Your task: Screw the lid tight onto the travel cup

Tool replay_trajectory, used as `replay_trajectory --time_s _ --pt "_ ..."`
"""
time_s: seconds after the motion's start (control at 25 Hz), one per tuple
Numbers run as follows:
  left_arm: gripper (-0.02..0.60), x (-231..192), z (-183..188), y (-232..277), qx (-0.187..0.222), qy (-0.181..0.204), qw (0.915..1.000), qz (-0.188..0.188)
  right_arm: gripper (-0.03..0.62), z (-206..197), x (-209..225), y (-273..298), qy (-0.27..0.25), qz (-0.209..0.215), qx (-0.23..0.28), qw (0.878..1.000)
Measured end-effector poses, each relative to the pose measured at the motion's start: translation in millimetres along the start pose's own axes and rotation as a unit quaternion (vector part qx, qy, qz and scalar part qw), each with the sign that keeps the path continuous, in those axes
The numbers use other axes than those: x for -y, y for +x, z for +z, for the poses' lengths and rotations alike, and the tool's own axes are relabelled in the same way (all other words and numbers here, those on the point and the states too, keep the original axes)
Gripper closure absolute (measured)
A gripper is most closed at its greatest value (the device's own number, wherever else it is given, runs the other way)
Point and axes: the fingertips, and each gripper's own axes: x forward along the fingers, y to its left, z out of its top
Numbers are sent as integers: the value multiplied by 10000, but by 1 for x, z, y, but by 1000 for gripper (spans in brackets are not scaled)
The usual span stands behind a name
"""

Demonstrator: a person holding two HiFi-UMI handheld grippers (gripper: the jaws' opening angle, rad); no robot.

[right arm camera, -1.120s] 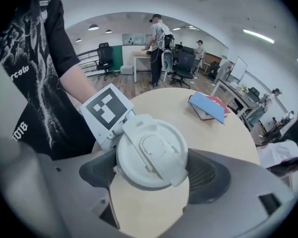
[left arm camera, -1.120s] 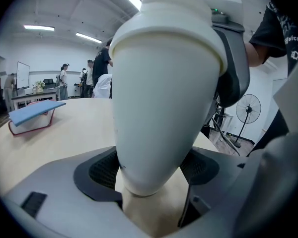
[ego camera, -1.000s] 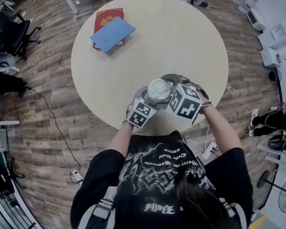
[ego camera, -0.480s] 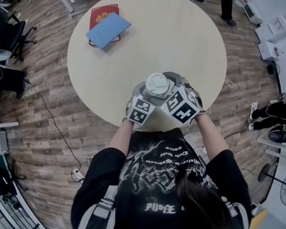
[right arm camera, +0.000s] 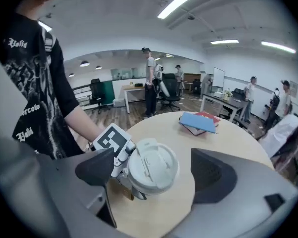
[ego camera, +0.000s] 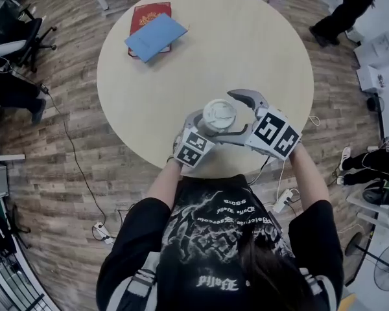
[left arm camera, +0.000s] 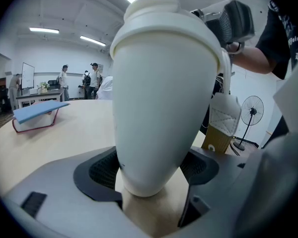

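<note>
Travel cup (left arm camera: 164,98): white, smooth, tapered, upright at the near edge of the bench (ego camera: 246,50). Whether its base rests on the bench cannot be told. Lid (right arm camera: 151,165) is seated on top.

The lower body is clamped between the jaws of the left gripper (left arm camera: 154,175). The jaws of the right gripper (right arm camera: 155,175) are opening and stand wide apart on either side of the lid, which is not touched.

Judged: cup light, rigid, slippery along the taper. The lid is best taken across its rim, with the body held low and firm against the twist.
</note>
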Motion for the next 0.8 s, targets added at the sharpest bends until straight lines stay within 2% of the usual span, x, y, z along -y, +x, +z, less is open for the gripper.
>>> replay_trajectory --time_s 0.16,0.24,0.32,0.4,0.48,0.6,0.68,0.8 --pt "192 0 -2 -1 -35 -8 10000 -48 106 15 1 -9 -528 584 -53 9969" --pt "192 0 -1 0 -46 -6 10000 -73 108 12 1 -8 -1000 799 -333 9912" --pt "192 0 -1 0 -55 5 9999 -90 109 6 -4 -4 -1703 1038 -730 9772" --pt "192 0 -1 0 -70 13 9999 -83 112 3 -10 -1 -2356 1318 -1015 9575" --pt "192 0 -1 -1 -85 12 9999 -71 115 -1 -13 1 -2971 1539 -1256 9340" --pt "192 2 0 0 -79 41 9999 -126 115 -10 -11 1 -3809 1822 -1750 8894" --pt "192 2 0 1 -95 75 9998 -180 115 -16 -7 1 -4388 1973 -2023 8530" --pt "192 2 2 1 -88 139 9995 -263 115 -19 -6 4 -5401 2099 -2133 7866"
